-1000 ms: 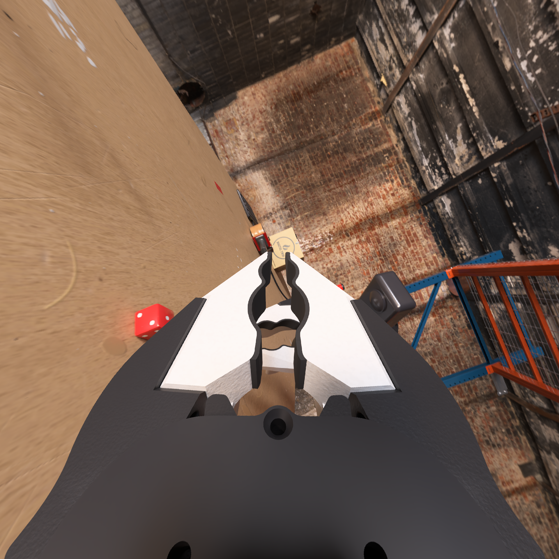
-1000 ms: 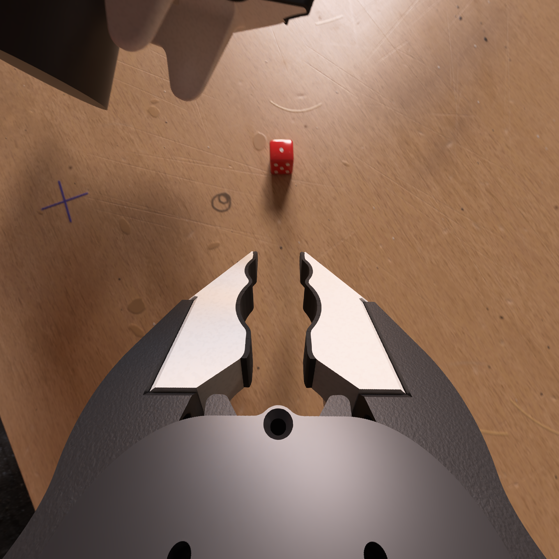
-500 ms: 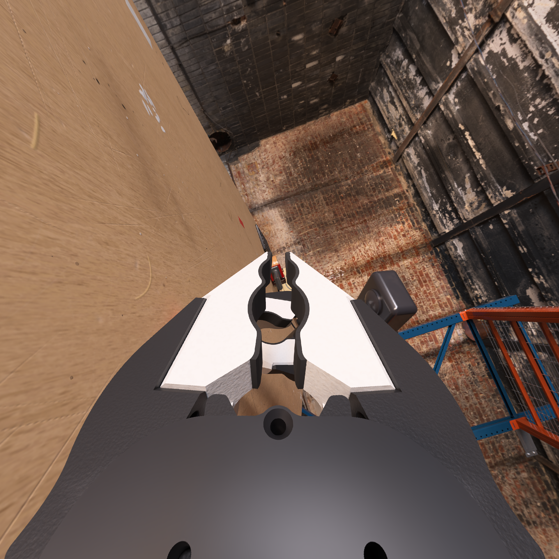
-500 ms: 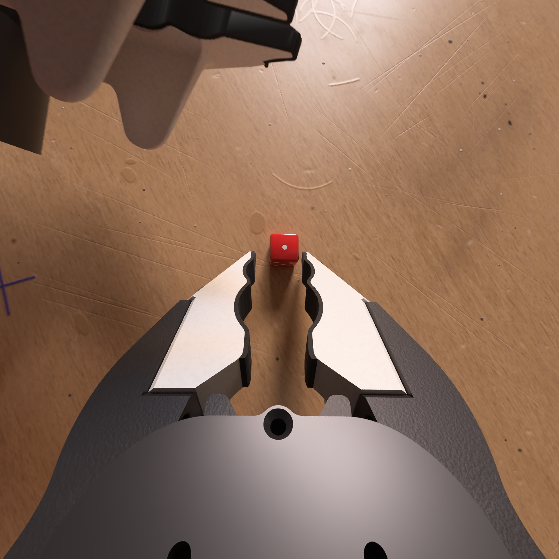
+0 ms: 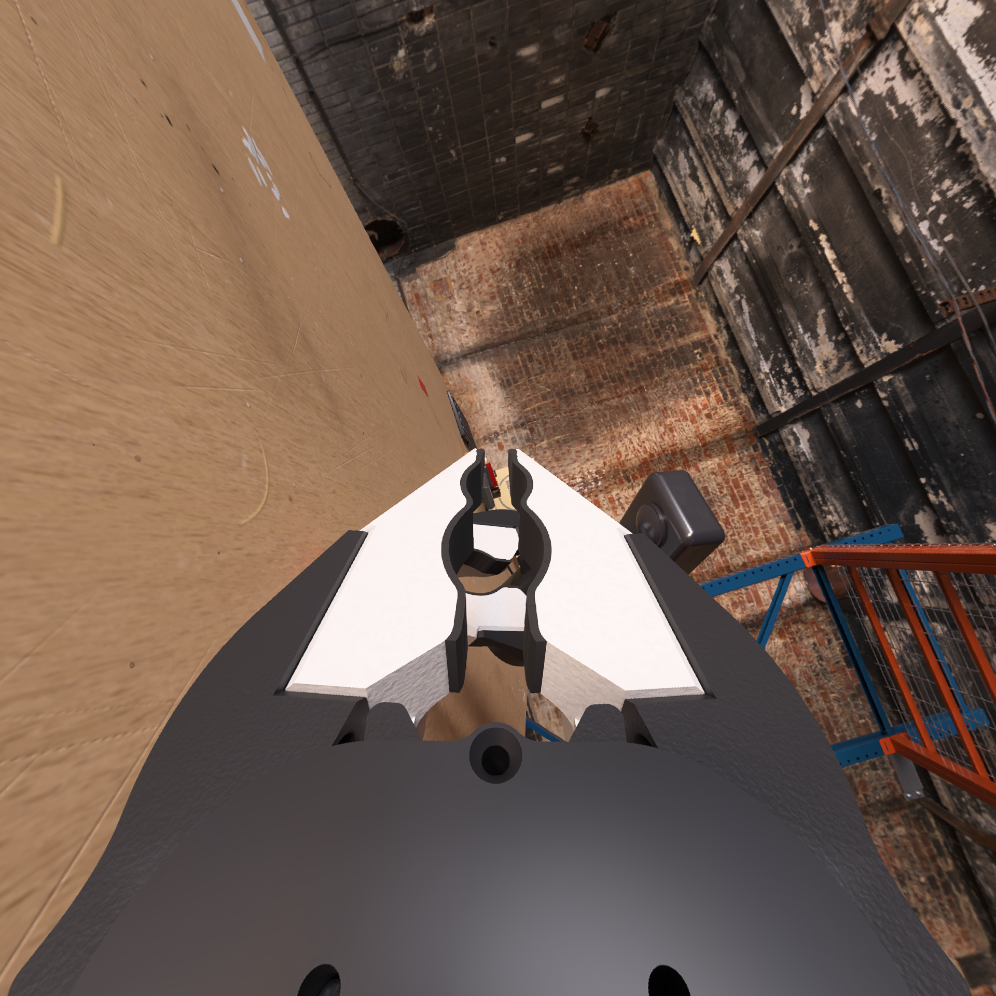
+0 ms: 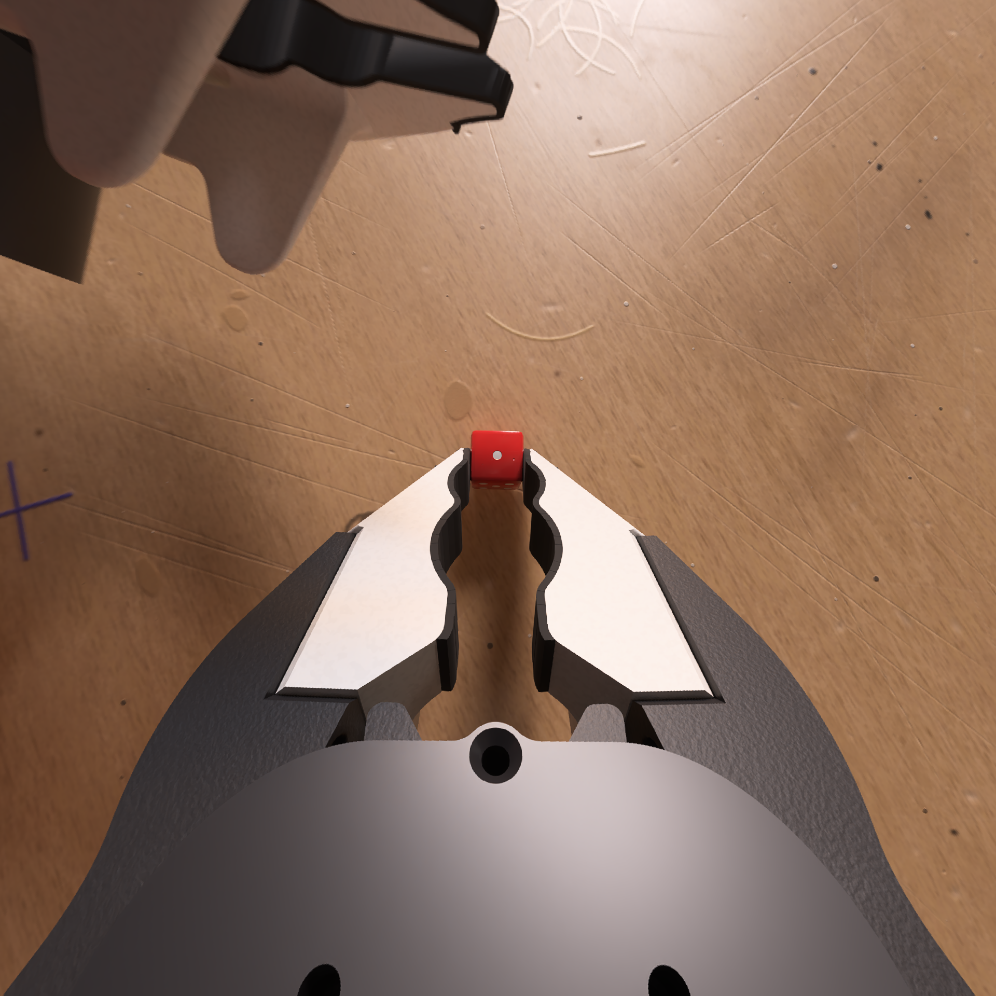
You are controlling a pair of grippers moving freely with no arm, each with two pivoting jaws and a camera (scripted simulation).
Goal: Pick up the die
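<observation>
The red die (image 6: 496, 457) with white pips sits on the scratched wooden table (image 6: 754, 409), one pip facing me. My right gripper (image 6: 496, 466) is shut on the die, one fingertip pressed on each side, right at the tips. My left gripper (image 5: 496, 458) is shut and empty, held above the table (image 5: 161, 377) and pointing past its edge. It also shows in the right wrist view (image 6: 269, 108) at the upper left, above and beyond the die. The die does not show in the left wrist view.
A blue pen cross (image 6: 19, 506) marks the table at far left. A dark block of the right gripper (image 5: 671, 517) sits just right of my left fingers. Beyond the table edge are a brick floor (image 5: 593, 350) and an orange and blue rack (image 5: 889, 647).
My right gripper moved forward to the die and closed its fingertips on it. The left gripper swung away from the die, which has left its view.
</observation>
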